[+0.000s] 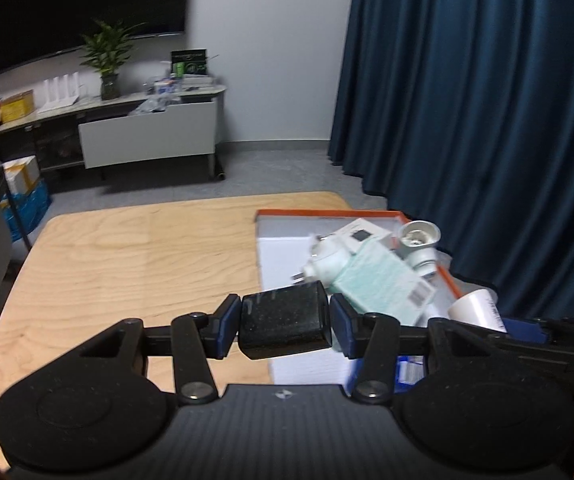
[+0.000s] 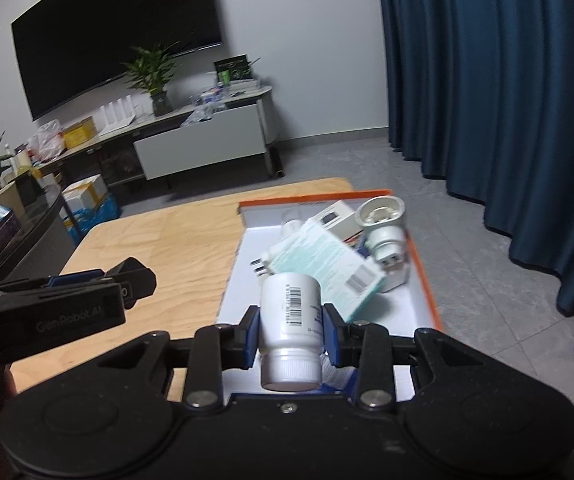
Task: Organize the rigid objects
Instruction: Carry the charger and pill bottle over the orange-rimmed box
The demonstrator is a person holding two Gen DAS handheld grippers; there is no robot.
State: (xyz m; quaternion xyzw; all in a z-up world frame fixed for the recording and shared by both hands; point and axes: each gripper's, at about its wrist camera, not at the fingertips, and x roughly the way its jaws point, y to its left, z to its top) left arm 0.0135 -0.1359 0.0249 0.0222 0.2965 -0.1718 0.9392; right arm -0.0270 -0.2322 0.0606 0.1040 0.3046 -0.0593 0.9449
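Bottle point(image 2: 290, 320), cap nearest, clamped in right gripper point(image 2: 290, 332) above tray point(image 2: 427, 280); left gripper point(image 1: 285, 322) grips black block point(image 1: 285, 322).

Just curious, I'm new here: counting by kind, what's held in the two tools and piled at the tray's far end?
Cartons: 2 (teal carton, white carton)
Adapters: 2 (plug adapter, lamp-socket adapter)
White bottle: 1
Black block: 1
Total: 6

Two matte black handheld grippers

Blue pads are fitted on the fingers of the left gripper point(image 1: 285, 325) and right gripper point(image 2: 290, 330); silver screws and "GenRobot.AI" lettering are seen.
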